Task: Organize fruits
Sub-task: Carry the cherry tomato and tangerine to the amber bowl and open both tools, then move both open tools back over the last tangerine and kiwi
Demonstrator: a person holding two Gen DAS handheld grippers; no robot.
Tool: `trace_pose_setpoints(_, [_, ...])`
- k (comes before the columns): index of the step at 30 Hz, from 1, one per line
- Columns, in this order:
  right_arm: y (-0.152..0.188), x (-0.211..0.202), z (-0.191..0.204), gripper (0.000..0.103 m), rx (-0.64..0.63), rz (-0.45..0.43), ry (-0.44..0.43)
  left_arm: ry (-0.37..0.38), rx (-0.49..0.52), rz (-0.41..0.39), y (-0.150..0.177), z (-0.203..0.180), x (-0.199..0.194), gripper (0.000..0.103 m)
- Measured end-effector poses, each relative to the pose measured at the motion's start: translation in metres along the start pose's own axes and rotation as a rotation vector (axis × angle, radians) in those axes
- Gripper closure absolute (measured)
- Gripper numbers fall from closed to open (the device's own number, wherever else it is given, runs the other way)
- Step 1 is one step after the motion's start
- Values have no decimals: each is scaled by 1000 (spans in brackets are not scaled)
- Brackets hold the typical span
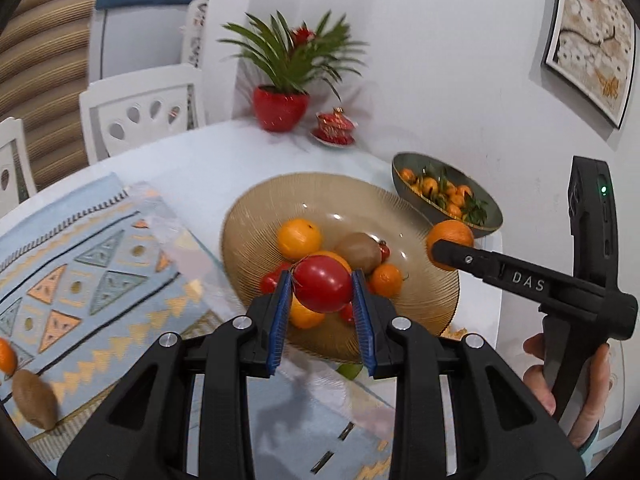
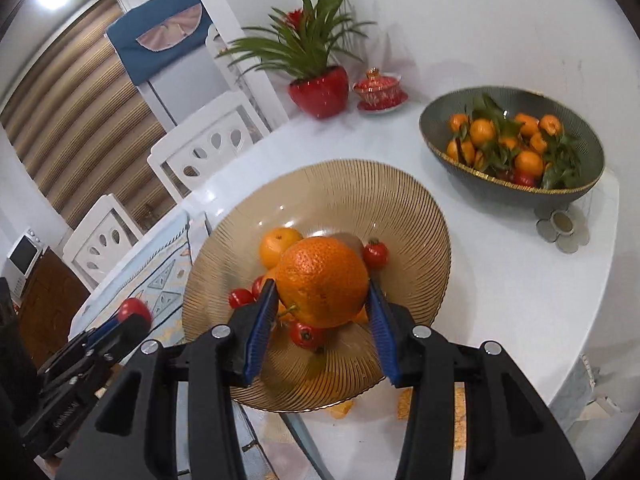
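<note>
Left wrist view. We see the left gripper (image 1: pixel 322 292) with its blue-padded jaws pinching a red tomato (image 1: pixel 322 285), held above the near part of the amber glass plate (image 1: pixel 248 216). In the plate's hollow lie an orange (image 1: pixel 299 239), a kiwi (image 1: pixel 359 252), a small mandarin (image 1: pixel 386 280) and several small red tomatoes, partly hidden behind the held fruit. To the right we see the right gripper (image 1: pixel 440 254) from the side, closed on a large orange (image 1: pixel 450 236) near the plate's right rim; a hand (image 1: pixel 576 392) grasps its handle. Behind it stands a dark green bowl (image 1: pixel 404 188) of leafy mandarins. On the patterned blue mat (image 1: pixel 96 264) at the left lie a second kiwi (image 1: pixel 34 404) and, at the edge of the view, another orange fruit (image 1: pixel 7 356). A red-potted plant (image 1: pixel 282 108) stands at the back of the white table (image 1: pixel 224 152).

Right wrist view. We see the right gripper (image 2: pixel 322 284) with its jaws pressed against both sides of the large orange (image 2: pixel 322 282), held over the middle of the amber glass plate (image 2: pixel 400 208). Below and around it lie the orange (image 2: pixel 278 246) and small red tomatoes (image 2: pixel 376 253). At lower left the left gripper (image 2: pixel 132 316) carries the red tomato (image 2: pixel 134 308) just beside the plate's left rim. The dark green bowl (image 2: pixel 452 120) stands well apart at the upper right.
</note>
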State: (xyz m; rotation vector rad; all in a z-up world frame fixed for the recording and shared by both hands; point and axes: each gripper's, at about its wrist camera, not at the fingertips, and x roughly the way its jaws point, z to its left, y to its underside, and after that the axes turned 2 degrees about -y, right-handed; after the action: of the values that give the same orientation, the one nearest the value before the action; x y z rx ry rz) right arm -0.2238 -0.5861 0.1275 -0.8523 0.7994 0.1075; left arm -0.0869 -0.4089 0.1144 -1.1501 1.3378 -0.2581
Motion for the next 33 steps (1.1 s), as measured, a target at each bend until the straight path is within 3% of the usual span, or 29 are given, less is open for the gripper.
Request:
trace_pose_setpoints(9, [7, 13, -5, 59, -14, 18, 40, 14, 18, 45, 0, -12, 29, 74])
trace_pose_setpoints(18, [15, 25, -12, 58, 7, 66, 20, 16, 17, 85, 5, -16, 46, 73])
trace_pose_setpoints(21, [15, 24, -13, 53, 15, 66, 13, 15, 7, 80, 5, -13, 44, 60])
trace_pose_setpoints(28, [9, 4, -5, 52, 17, 35, 2, 8, -28, 56, 6, 1, 21, 59])
trace_pose_setpoints(33, [14, -11, 17, 48, -7, 21, -5, 5, -35, 28, 10, 8, -6, 54])
